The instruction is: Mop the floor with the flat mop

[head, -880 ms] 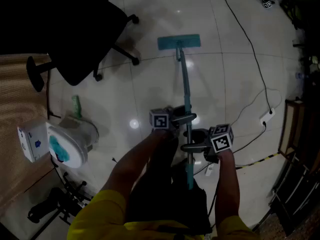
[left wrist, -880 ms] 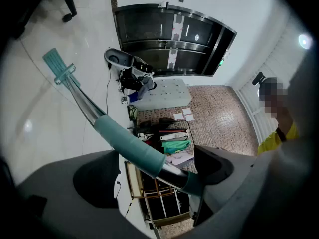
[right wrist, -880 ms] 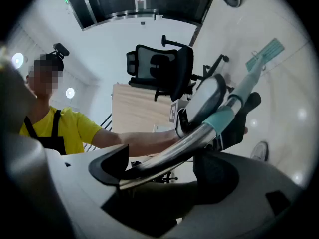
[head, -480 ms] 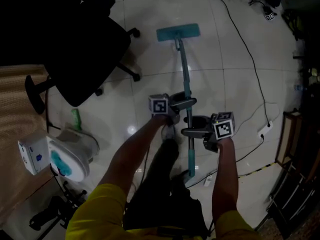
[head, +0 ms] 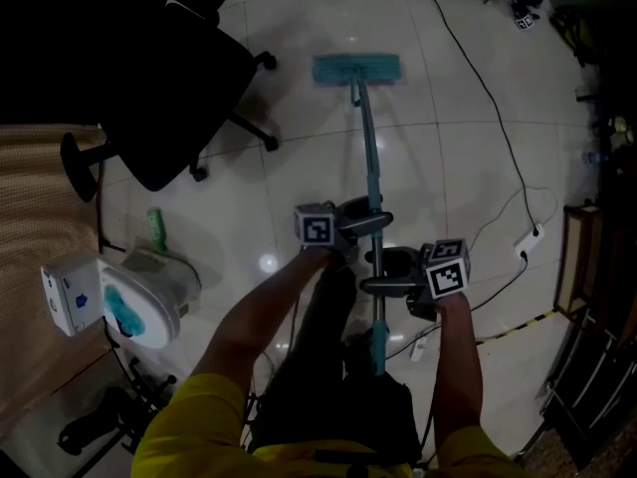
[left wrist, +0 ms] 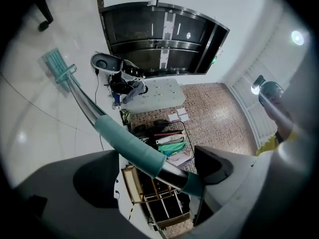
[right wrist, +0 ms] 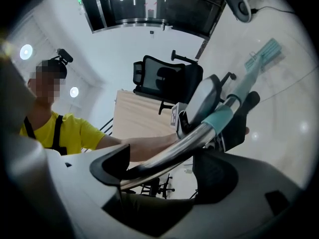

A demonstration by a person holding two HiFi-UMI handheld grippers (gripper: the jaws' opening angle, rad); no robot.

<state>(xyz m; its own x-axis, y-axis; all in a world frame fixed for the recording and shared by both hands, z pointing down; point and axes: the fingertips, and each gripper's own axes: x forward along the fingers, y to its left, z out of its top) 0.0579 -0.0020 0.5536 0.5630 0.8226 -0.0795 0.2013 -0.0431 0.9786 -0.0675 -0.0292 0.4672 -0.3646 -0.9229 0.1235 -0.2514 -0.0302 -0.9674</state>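
The left gripper and right gripper are both pinching the mop handle, left one further along. Mop's pointing straight away from the person, head sitting flat on the floor ahead.

The flat mop is resting on the floor straight ahead, the office chair is standing left of it, and the desk is sitting nearer, far left.

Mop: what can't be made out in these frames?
- Mop head underside: the head view looks from above, so the head's own top hides pad-to-floor contact.
- Handle near end: in the left gripper view, the left gripper body covers it past the jaws.
- Floor wet or dry: the head view is too dim, showing only glare spots.
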